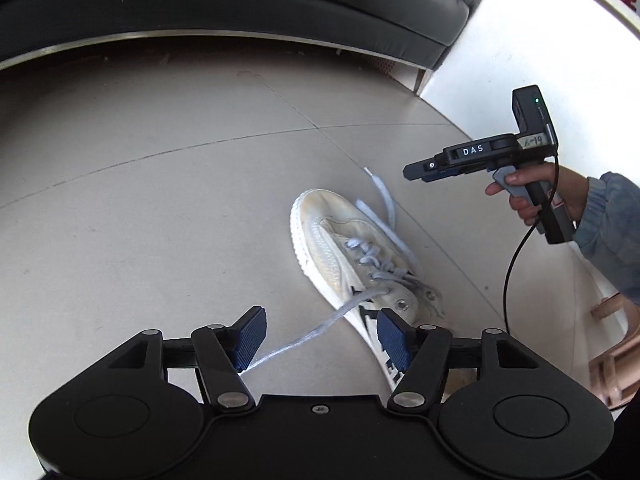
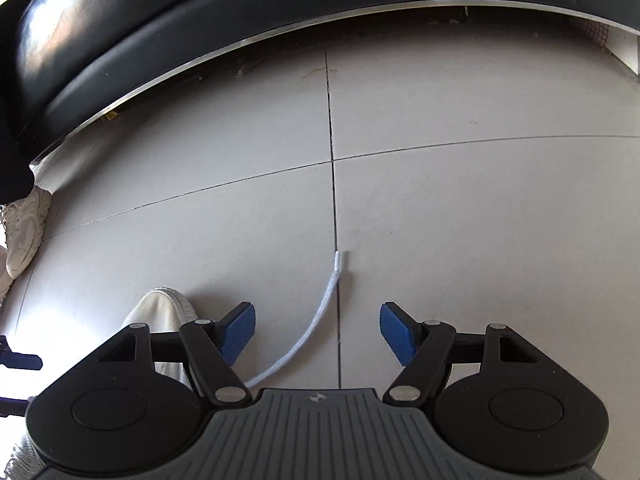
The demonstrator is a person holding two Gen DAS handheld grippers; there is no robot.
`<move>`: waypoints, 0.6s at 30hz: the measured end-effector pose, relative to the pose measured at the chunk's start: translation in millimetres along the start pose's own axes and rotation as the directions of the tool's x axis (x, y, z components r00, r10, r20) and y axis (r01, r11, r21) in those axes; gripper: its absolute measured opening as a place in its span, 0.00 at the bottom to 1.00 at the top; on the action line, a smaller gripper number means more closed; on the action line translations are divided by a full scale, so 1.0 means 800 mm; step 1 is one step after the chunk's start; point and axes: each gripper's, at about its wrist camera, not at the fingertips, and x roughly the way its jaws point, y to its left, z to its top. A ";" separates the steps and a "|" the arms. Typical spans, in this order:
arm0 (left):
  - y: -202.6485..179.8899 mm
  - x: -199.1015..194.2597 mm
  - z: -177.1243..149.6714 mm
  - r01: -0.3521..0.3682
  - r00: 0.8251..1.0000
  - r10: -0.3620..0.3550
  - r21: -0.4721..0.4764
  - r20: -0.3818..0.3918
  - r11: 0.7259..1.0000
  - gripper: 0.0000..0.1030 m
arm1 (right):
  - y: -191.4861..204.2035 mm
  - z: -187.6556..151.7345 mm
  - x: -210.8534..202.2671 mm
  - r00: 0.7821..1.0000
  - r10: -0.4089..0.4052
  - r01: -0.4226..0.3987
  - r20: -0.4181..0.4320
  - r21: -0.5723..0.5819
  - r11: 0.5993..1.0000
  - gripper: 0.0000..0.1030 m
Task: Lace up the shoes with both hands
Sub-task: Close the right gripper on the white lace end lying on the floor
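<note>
The white canvas shoe lies on the grey tiled floor, toe pointing away toward the black sofa, and its pale blue lace already criss-crosses through most of the eyelets, so by the look of it the threading is largely done. Two loose lace ends remain: one trails off the near side of the shoe toward the left gripper, passing beside its left pad without being pinched, jaws standing apart; the other runs forward past the toe. In the right wrist view that second end lies slack on the tiles between the spread jaws of the right gripper, which grips nothing. The top eyelets near the ankle look unthreaded, and no knot or bow shows, so that work seems left. Count: one shoe being laced, one lace with two free ends, two grippers, plus a pale trainer at the far left edge.
</note>
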 end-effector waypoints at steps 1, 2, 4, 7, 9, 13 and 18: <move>-0.001 -0.001 -0.002 -0.018 1.000 0.018 0.004 -0.009 1.000 0.58 | -0.003 -0.001 0.006 1.000 -0.021 0.021 -0.015 0.001 1.000 0.70; -0.001 0.000 -0.003 -0.025 1.000 0.024 -0.012 -0.019 1.000 0.58 | -0.005 -0.002 0.008 1.000 -0.019 0.019 -0.013 0.005 1.000 0.70; -0.002 0.002 -0.005 -0.002 0.999 0.000 -0.049 -0.033 0.999 0.58 | -0.007 -0.005 0.010 1.000 -0.006 0.006 0.005 0.020 1.000 0.71; -0.007 0.008 -0.006 -0.001 0.999 -0.001 -0.029 -0.051 1.000 0.58 | 0.005 0.001 0.022 0.999 -0.032 0.033 0.023 -0.036 0.999 0.72; -0.008 0.012 -0.004 -0.013 0.998 0.012 -0.016 -0.056 1.000 0.59 | 0.013 0.006 0.032 0.998 -0.053 0.055 0.030 -0.066 0.996 0.78; -0.007 0.016 -0.005 -0.004 0.998 0.003 -0.019 -0.068 1.000 0.59 | 0.034 0.010 0.055 0.996 -0.085 0.086 0.019 -0.139 0.987 0.79; -0.004 0.021 -0.007 -0.001 0.997 -0.001 -0.027 -0.081 1.000 0.59 | 0.047 0.009 0.069 0.997 -0.072 0.067 -0.024 -0.175 0.982 0.79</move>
